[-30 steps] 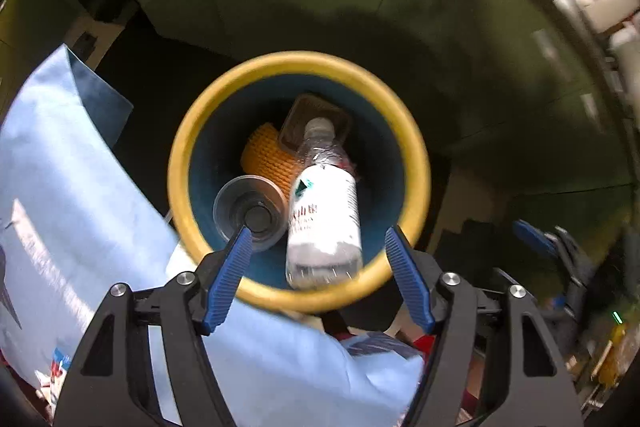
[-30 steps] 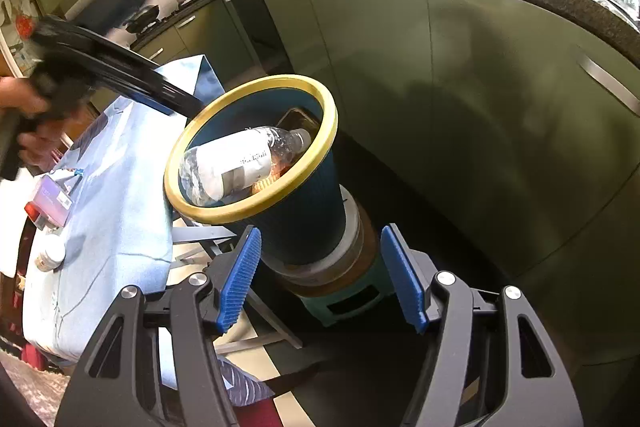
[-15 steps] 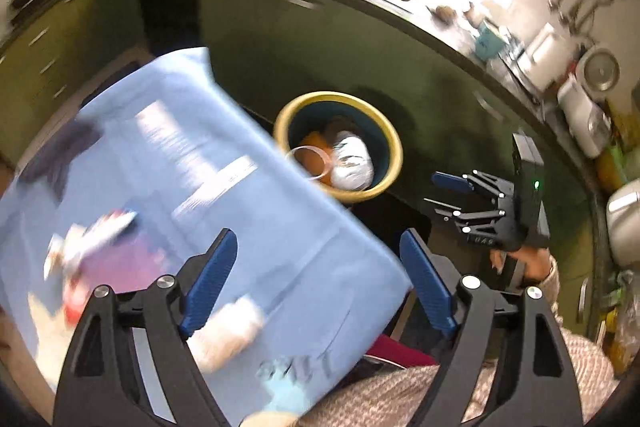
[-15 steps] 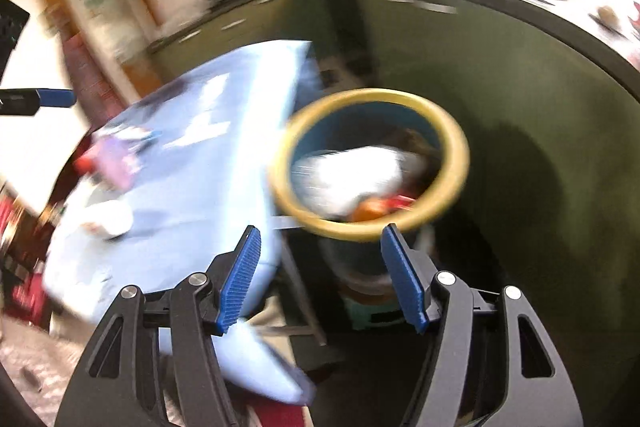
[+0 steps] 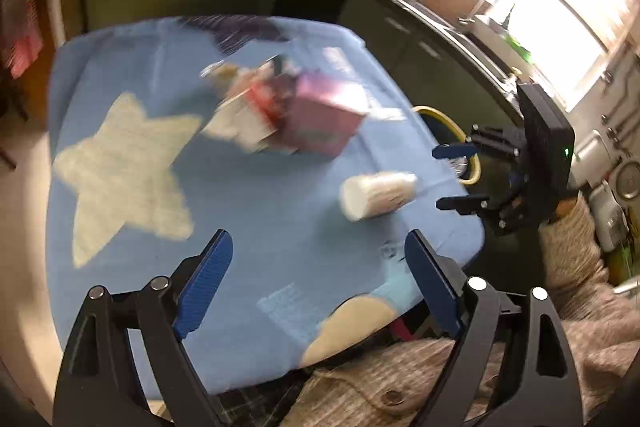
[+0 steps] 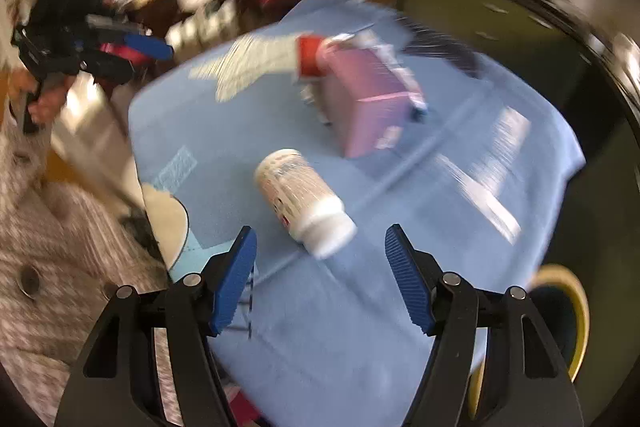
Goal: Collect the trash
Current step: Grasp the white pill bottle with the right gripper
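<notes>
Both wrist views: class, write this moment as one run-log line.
left claw: opening, empty | right claw: opening, empty | white bottle: lying on blue cloth | pink box: on cloth | yellow-rimmed bin: beside table

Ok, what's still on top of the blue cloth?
On the blue cloth a white bottle lies on its side, with a pink box beyond it. Something red and white sits against the box, too blurred to name. Anything behind the box is hidden.

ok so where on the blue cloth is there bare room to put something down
Bare: the near stretch of blue cloth between the white star and the lying white bottle, down to the front edge. Crowded: the far middle, where the pink box and blurred litter cluster.
</notes>
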A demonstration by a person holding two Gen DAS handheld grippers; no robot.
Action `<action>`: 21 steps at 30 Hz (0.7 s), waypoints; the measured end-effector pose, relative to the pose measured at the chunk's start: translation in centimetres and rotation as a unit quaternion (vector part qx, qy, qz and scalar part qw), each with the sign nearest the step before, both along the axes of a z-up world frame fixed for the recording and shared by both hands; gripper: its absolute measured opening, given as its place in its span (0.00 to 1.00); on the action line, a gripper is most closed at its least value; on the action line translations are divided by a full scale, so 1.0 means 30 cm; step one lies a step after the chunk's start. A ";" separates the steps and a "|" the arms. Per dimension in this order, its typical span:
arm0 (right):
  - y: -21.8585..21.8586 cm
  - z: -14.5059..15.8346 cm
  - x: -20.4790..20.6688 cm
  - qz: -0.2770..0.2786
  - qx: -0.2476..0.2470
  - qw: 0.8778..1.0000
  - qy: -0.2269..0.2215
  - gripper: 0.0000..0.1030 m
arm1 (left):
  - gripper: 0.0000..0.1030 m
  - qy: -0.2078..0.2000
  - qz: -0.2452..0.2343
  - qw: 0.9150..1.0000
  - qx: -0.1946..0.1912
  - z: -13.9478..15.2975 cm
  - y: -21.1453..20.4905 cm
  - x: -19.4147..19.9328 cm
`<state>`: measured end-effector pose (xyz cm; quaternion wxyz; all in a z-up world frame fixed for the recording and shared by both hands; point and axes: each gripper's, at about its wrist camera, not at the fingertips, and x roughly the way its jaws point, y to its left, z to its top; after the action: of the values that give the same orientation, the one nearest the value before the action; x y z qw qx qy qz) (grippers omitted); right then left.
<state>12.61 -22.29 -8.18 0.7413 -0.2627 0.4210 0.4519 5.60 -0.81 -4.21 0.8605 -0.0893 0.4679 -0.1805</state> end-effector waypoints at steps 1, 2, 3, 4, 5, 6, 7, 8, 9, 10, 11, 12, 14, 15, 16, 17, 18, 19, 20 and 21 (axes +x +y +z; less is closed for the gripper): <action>0.038 -0.022 0.017 0.020 -0.016 1.000 0.009 0.64 | 0.81 0.002 0.005 1.000 -0.002 -0.014 0.016 -0.008; 0.056 -0.039 0.027 0.031 -0.027 0.999 0.015 0.64 | 0.81 0.005 0.010 1.000 -0.005 -0.030 0.032 -0.016; 0.090 -0.062 0.045 0.044 -0.045 0.998 0.021 0.64 | 0.81 0.007 0.014 1.000 -0.009 -0.043 0.047 -0.021; 0.101 -0.076 0.048 0.050 -0.058 0.997 0.023 0.64 | 0.81 0.007 0.016 1.000 -0.011 -0.048 0.057 -0.022; 0.115 -0.086 0.054 0.055 -0.067 0.996 0.024 0.64 | 0.81 0.008 0.019 1.000 -0.013 -0.056 0.070 -0.024; 0.138 -0.102 0.072 0.062 -0.076 0.995 0.033 0.64 | 0.82 0.009 0.023 1.000 -0.015 -0.065 0.081 -0.023; 0.149 -0.108 0.081 0.065 -0.078 0.994 0.037 0.64 | 0.82 0.010 0.026 0.999 -0.018 -0.070 0.094 -0.024; 0.162 -0.114 0.088 0.069 -0.081 0.994 0.040 0.64 | 0.83 0.011 0.028 0.999 -0.021 -0.076 0.105 -0.023; 0.167 -0.120 0.093 0.071 -0.085 0.993 0.044 0.64 | 0.83 0.013 0.030 0.999 -0.024 -0.083 0.115 -0.018; 0.170 -0.126 0.097 0.073 -0.088 0.992 0.051 0.58 | 0.83 0.014 0.031 0.999 -0.025 -0.085 0.126 -0.018; 0.170 -0.128 0.100 0.076 -0.089 0.992 0.057 0.51 | 0.83 0.015 0.032 0.999 -0.025 -0.085 0.129 -0.016; 0.175 -0.133 0.099 0.077 -0.091 0.991 0.062 0.51 | 0.83 0.015 0.032 0.999 -0.026 -0.090 0.134 -0.015; 0.182 -0.146 0.090 0.079 -0.099 0.990 0.066 0.50 | 0.83 0.018 0.032 0.999 -0.029 -0.100 0.141 -0.010; 0.191 -0.151 0.100 0.078 -0.103 0.989 0.069 0.50 | 0.83 0.019 0.032 0.999 -0.030 -0.101 0.144 -0.009; 0.191 -0.158 0.100 0.076 -0.105 0.989 0.071 0.49 | 0.83 0.020 0.032 0.999 -0.031 -0.105 0.145 -0.007; 0.191 -0.158 0.096 0.074 -0.105 0.989 0.071 0.48 | 0.83 0.020 0.030 0.999 -0.032 -0.109 0.145 -0.006; 0.187 -0.154 0.088 0.071 -0.103 0.990 0.066 0.47 | 0.83 0.020 0.029 0.999 -0.032 -0.109 0.144 -0.005; 0.185 -0.152 0.087 0.066 -0.099 0.991 0.063 0.47 | 0.83 0.021 0.027 0.999 -0.033 -0.112 0.142 -0.006; 0.181 -0.151 0.086 0.060 -0.096 0.992 0.061 0.47 | 0.83 0.022 0.027 0.999 -0.033 -0.117 0.141 -0.004; 0.176 -0.150 0.085 0.051 -0.091 0.993 0.058 0.47 | 0.83 0.022 0.026 0.999 -0.033 -0.120 0.138 -0.006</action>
<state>15.16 -17.01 -12.67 0.6648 -0.3238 0.4886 0.4630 5.43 3.35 -7.80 0.8510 -0.1340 0.4778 -0.1716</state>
